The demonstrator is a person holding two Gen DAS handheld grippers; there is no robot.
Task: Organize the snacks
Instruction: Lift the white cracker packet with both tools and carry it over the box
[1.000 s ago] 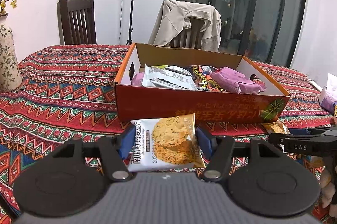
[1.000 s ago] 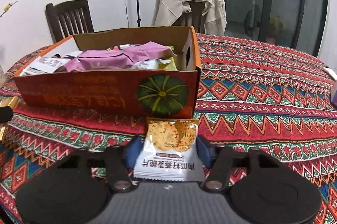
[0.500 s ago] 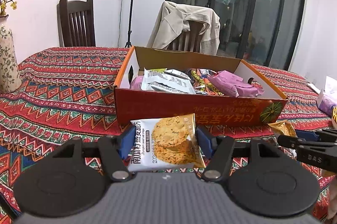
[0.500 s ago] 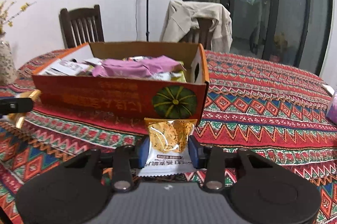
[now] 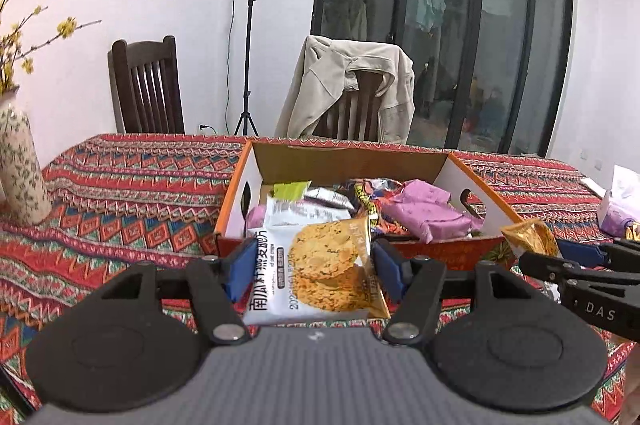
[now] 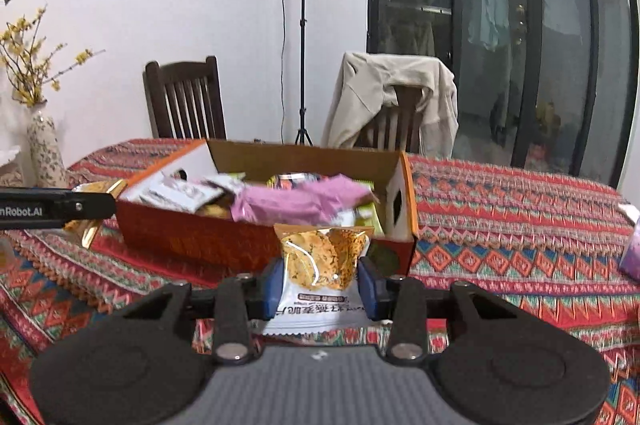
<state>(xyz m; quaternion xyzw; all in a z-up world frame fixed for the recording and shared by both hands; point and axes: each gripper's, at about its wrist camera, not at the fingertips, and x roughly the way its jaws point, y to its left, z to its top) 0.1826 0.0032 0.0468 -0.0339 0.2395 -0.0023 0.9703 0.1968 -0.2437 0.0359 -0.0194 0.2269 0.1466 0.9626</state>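
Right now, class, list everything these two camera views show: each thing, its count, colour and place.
Snack box: one, orange and white, mid-table, holding mixed packets.
Cookie packets: two, white and gold, one in the left gripper, one in the right.
Tablecloth: one, red patterned, over the table.
Vase: one, floral cream, far left.
Chairs: two, dark wood, behind the table; one bare, one under a beige jacket.
Light stand: one, black, by the wall.
Left gripper: shut on its packet.
Right gripper: shut on its packet.

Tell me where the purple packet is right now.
The purple packet lies inside the orange box, toward its right end in the left wrist view, on top of the other snacks.
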